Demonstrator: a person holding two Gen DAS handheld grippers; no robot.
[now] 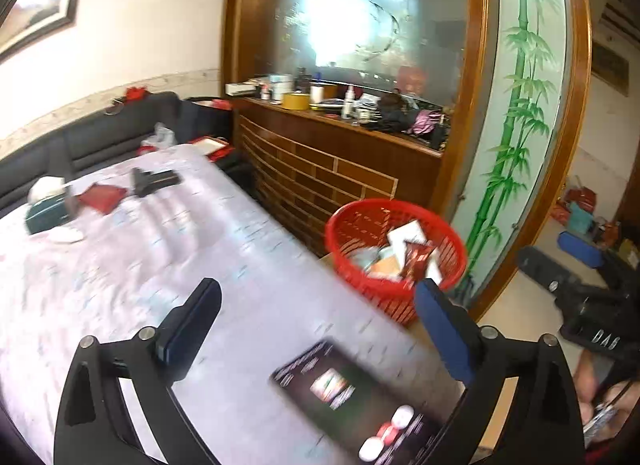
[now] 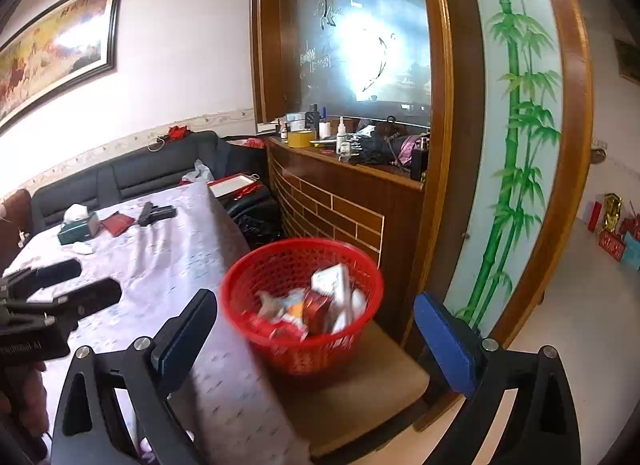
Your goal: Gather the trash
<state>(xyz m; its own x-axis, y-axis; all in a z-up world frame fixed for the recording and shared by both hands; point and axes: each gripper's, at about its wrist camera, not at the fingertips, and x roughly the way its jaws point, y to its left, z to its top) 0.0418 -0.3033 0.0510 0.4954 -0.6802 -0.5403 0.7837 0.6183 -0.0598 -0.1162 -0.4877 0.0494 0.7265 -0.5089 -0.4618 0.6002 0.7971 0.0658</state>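
A red plastic basket (image 1: 348,225) (image 2: 248,285) with several wrappers and cartons in it stands on a brown stool (image 2: 380,389) beside the table. A dark printed wrapper (image 1: 348,389) lies flat on the pale tablecloth (image 1: 160,257), just below my left gripper (image 1: 320,329), which is open and empty above it. My right gripper (image 2: 316,329) is open and empty, hovering in front of the basket. The left gripper also shows at the left of the right wrist view (image 2: 76,283). The right gripper shows at the right edge of the left wrist view (image 1: 560,261).
At the table's far end lie a green tissue box (image 2: 76,231), a red pouch (image 2: 116,223), a black object (image 2: 154,213) and a white crumpled tissue (image 1: 66,235). A black sofa (image 2: 132,173) runs behind. A cluttered wooden cabinet (image 2: 340,201) and bamboo glass panel (image 2: 516,145) stand right.
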